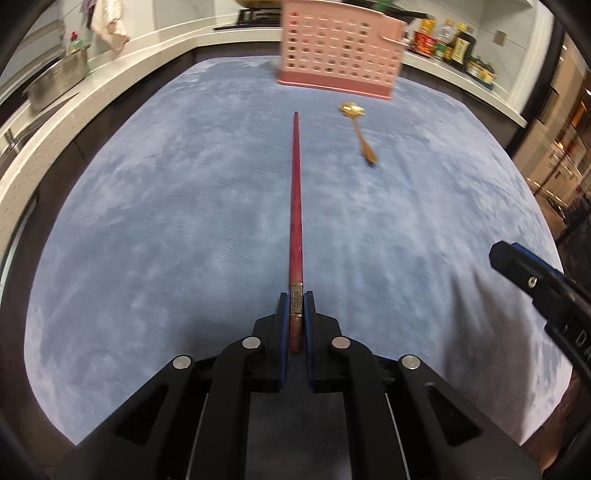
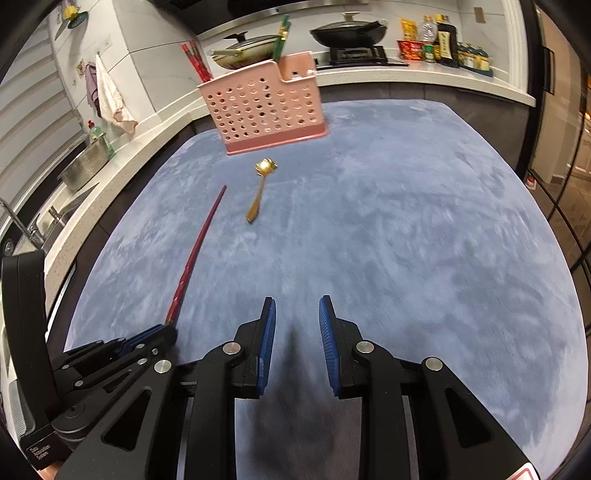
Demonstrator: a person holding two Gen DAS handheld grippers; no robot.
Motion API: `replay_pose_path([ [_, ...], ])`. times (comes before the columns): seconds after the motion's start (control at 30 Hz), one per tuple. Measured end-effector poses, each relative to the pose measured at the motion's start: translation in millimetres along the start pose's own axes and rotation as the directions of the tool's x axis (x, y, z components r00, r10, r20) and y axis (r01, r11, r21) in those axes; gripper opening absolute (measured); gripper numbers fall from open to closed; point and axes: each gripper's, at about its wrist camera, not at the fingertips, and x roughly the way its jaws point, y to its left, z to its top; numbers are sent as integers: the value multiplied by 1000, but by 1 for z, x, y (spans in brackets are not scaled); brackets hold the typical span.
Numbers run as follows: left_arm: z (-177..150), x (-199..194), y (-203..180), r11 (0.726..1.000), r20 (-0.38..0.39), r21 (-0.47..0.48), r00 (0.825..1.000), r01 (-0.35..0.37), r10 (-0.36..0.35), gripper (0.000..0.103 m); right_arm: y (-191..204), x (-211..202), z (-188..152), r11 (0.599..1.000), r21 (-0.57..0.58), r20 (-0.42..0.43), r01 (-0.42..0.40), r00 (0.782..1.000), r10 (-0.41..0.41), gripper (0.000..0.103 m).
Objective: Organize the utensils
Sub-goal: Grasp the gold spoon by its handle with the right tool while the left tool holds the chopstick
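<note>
My left gripper is shut on the thick end of a red chopstick, which points straight ahead toward the pink perforated utensil basket. In the right wrist view the same chopstick rises from the left gripper at the lower left. A gold spoon lies on the blue cloth in front of the basket. Red chopsticks and green ones stand in the basket. My right gripper hovers open over the cloth with nothing between its fingers; one finger of it shows at the left view's right edge.
The blue cloth covers the table. A white counter runs around it, with a metal pot, a sink tap, a wok on the stove and bottles. A cloth hangs on the left wall.
</note>
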Motion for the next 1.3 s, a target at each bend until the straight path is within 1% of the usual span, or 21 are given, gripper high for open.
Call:
replay_pose_path([
  [0.17, 13, 5, 24, 999, 6, -43, 1000, -26, 27, 7, 13, 25, 20, 999, -33, -8, -14, 1000, 13, 24],
  [0.3, 22, 10, 40, 997, 7, -63, 999, -42, 42, 7, 22, 49, 38, 999, -38, -19, -32, 999, 31, 24],
  [0.47, 29, 16, 47, 997, 6, -68, 999, -43, 43, 7, 29, 76, 60, 999, -22, -29, -47, 998, 47, 23],
  [0.63, 35, 20, 50, 997, 6, -66, 999, -37, 38, 7, 31, 98, 75, 999, -12, -41, -48, 998, 48, 21],
  [0.8, 38, 22, 51, 997, 6, -64, 999, -32, 32, 7, 32, 113, 79, 999, -6, -58, -45, 997, 44, 19],
  [0.87, 38, 23, 50, 998, 6, -63, 999, -32, 32, 7, 30, 119, 79, 999, 0, -69, -44, 997, 44, 16],
  [1.03, 38, 23, 50, 997, 7, -63, 999, -33, 33, 7, 28, 123, 74, 999, 7, -67, -45, 997, 45, 14],
  [1.17, 38, 22, 50, 998, 7, -63, 999, -32, 33, 7, 28, 122, 72, 999, 7, -67, -49, 997, 50, 6],
  [1.3, 39, 22, 49, 997, 6, -65, 999, -32, 32, 7, 30, 119, 70, 998, -2, -69, -55, 996, 55, 2],
])
